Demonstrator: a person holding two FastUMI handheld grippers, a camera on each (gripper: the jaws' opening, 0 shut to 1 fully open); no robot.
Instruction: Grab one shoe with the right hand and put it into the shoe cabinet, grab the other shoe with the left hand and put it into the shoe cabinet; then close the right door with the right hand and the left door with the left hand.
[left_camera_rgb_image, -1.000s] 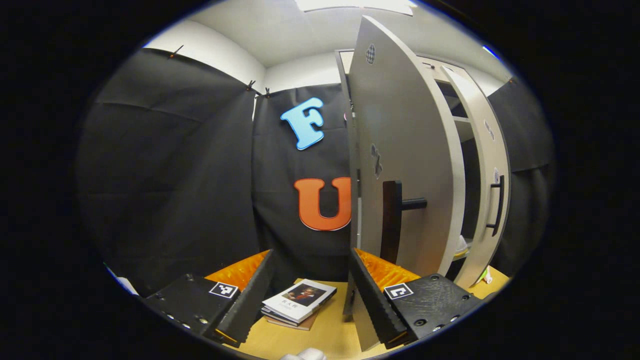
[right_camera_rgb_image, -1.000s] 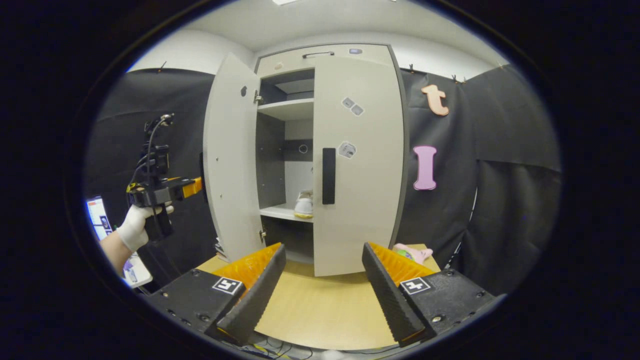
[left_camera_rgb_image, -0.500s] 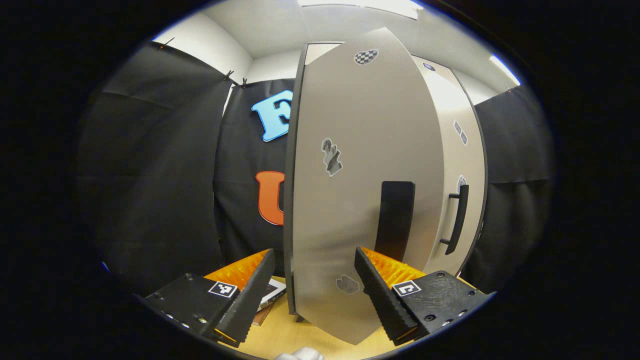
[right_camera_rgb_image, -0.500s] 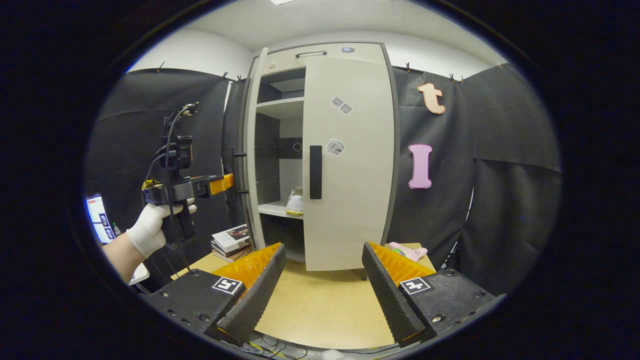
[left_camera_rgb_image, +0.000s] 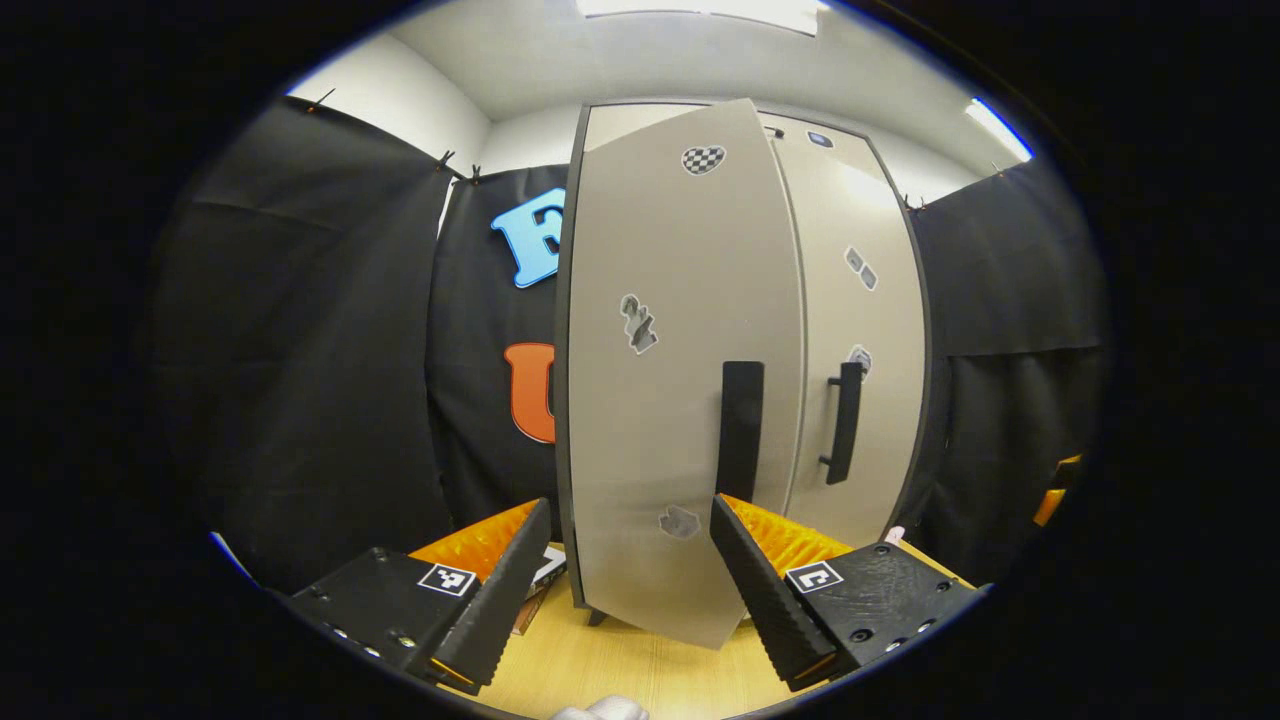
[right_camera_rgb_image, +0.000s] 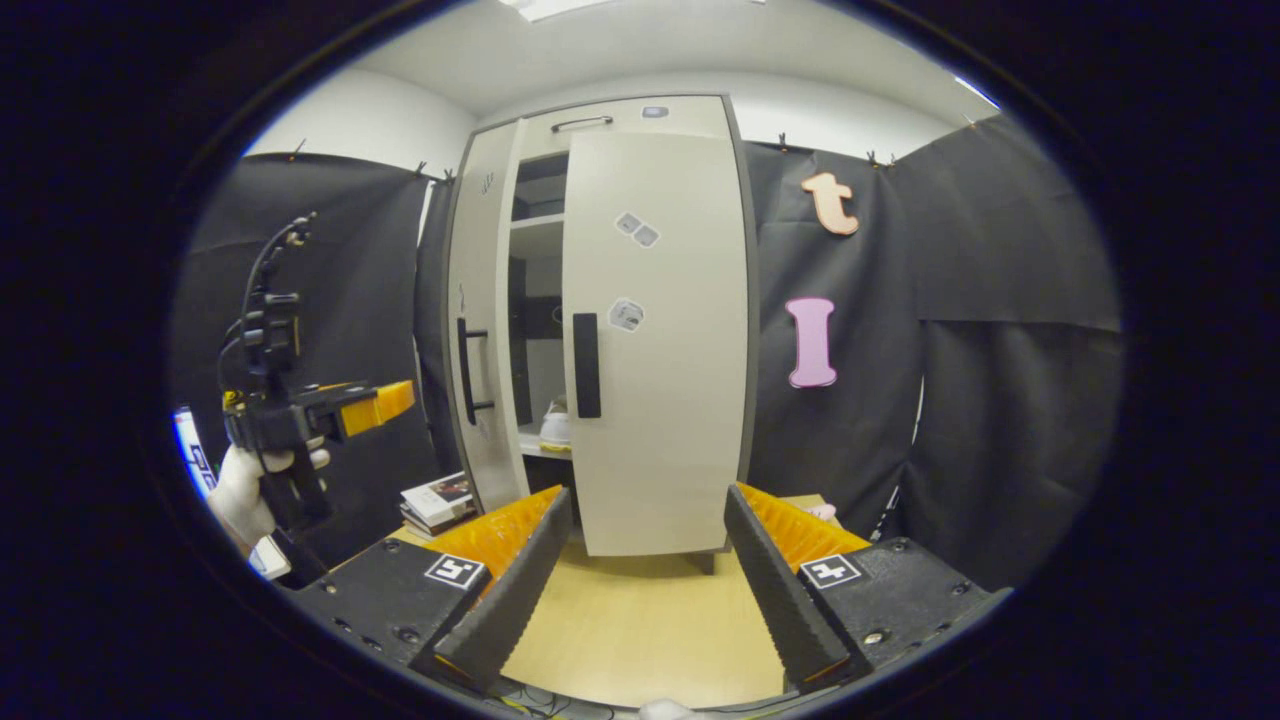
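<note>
Shoe cabinet standing on bench. Left door ajar, right door shut flat against cabinet front. One shoe on shelf inside cabinet, behind the gap between doors. Books stacked on bench left of cabinet.

A stack of books lies on the light wooden counter, at its left side against the black cloth wall. A pink object, perhaps cloth, lies near the counter's right edge, too small to identify. White ceiling overhead carries a bright light panel.
</note>
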